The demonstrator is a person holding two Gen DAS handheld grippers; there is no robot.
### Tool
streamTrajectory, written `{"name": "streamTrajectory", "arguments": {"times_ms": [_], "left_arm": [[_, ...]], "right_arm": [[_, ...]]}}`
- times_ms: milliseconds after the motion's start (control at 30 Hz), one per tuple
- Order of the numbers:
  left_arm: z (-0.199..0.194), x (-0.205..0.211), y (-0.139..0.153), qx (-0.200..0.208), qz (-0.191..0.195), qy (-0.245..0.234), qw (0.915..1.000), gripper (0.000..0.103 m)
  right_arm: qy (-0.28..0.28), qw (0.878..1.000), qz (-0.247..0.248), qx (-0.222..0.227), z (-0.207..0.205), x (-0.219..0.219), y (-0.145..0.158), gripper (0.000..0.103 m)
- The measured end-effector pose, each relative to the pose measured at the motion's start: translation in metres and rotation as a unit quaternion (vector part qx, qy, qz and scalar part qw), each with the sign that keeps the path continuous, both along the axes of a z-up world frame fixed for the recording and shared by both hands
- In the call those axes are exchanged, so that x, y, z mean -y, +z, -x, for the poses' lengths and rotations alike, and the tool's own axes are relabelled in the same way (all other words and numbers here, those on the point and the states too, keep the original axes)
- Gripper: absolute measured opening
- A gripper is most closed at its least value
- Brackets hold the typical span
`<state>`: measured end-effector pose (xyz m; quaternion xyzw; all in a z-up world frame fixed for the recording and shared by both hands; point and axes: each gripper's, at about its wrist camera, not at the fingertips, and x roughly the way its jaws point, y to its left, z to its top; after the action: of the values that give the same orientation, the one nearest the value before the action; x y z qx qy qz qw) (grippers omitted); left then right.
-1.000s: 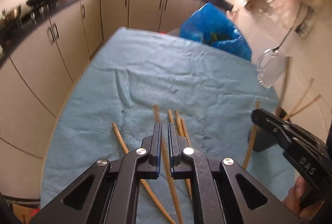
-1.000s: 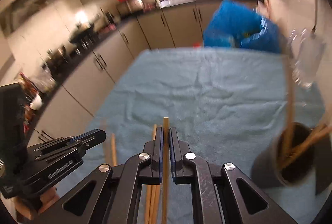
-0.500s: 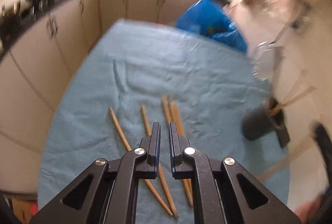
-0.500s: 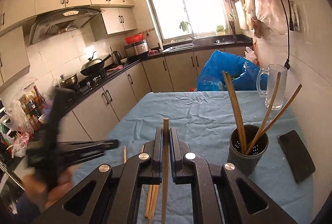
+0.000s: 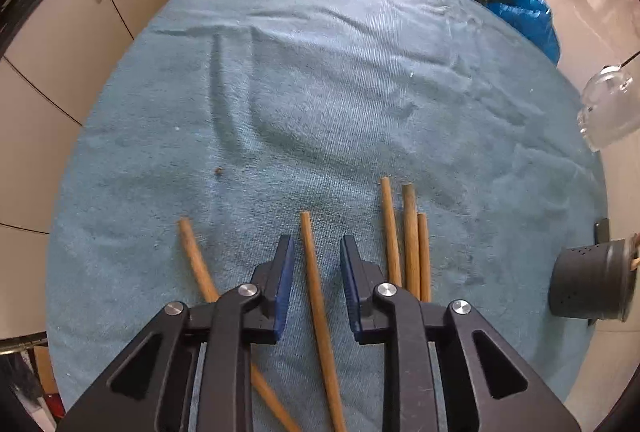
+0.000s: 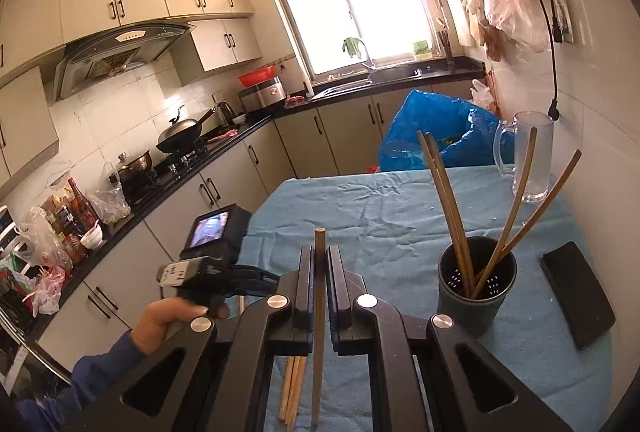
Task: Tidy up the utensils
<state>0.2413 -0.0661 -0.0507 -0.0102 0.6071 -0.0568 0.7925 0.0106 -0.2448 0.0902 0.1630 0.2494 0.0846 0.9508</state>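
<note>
A: Where do things stand with the chopsticks?

B: The right gripper [image 6: 319,264] is clamped on one chopstick [image 6: 319,316], lifted off the blue cloth [image 6: 384,207]. The dark holder [image 6: 476,288] sits just to its right with four sticks already leaning in it.

A: And the other hand?

B: The left gripper [image 5: 316,264] points steeply down; its jaws have just been opening and now stand narrowly apart, straddling a loose stick [image 5: 320,312] on the cloth without pressing it. Three more lie bunched [image 5: 410,244] on the right, one [image 5: 196,264] on the left.

A: What might go wrong?

B: That gap is slim. If it drops off-centre, a pad could land on the stick and roll it away. On the right, the held stick could catch the leaning ones and tip the holder, I'd guess.
</note>
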Motion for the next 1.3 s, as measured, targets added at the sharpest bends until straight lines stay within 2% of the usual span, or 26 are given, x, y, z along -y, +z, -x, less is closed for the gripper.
{"name": "streamTrajectory", "arguments": {"times_ms": [100, 233, 367, 467, 567, 700, 867, 1300], "left_arm": [[-0.002, 0.004, -0.002, 0.008, -0.018, -0.001, 0.9998, 0.006], [0.010, -0.003, 0.005, 0.020, 0.016, -0.004, 0.9997, 0.005], [0.051, -0.008, 0.045, 0.079, 0.048, -0.018, 0.9955, 0.005], [0.091, -0.011, 0.089, 0.147, 0.061, -0.028, 0.9868, 0.005], [0.128, -0.015, 0.129, 0.212, 0.074, -0.036, 0.9739, 0.005], [0.162, -0.018, 0.158, 0.257, 0.083, -0.047, 0.9617, 0.005], [0.181, -0.016, 0.173, 0.277, 0.081, -0.057, 0.9558, 0.005], [0.197, -0.019, 0.179, 0.278, 0.089, -0.055, 0.9550, 0.005]], "right_arm": [[-0.002, 1.000, -0.005, -0.002, -0.002, 0.003, -0.002, 0.006], [-0.004, 1.000, -0.007, -0.002, -0.002, 0.005, -0.002, 0.006], [-0.007, 1.000, -0.005, 0.003, 0.004, 0.005, 0.001, 0.006], [-0.010, 1.000, 0.001, 0.015, 0.013, 0.002, 0.007, 0.006], [-0.010, 1.000, 0.002, 0.023, 0.021, -0.001, 0.011, 0.006], [-0.009, 0.999, 0.012, 0.033, 0.032, -0.011, 0.015, 0.006], [-0.012, 0.999, 0.019, 0.040, 0.039, -0.014, 0.020, 0.006], [-0.031, 0.998, 0.014, 0.044, 0.052, -0.003, 0.022, 0.006]]}}
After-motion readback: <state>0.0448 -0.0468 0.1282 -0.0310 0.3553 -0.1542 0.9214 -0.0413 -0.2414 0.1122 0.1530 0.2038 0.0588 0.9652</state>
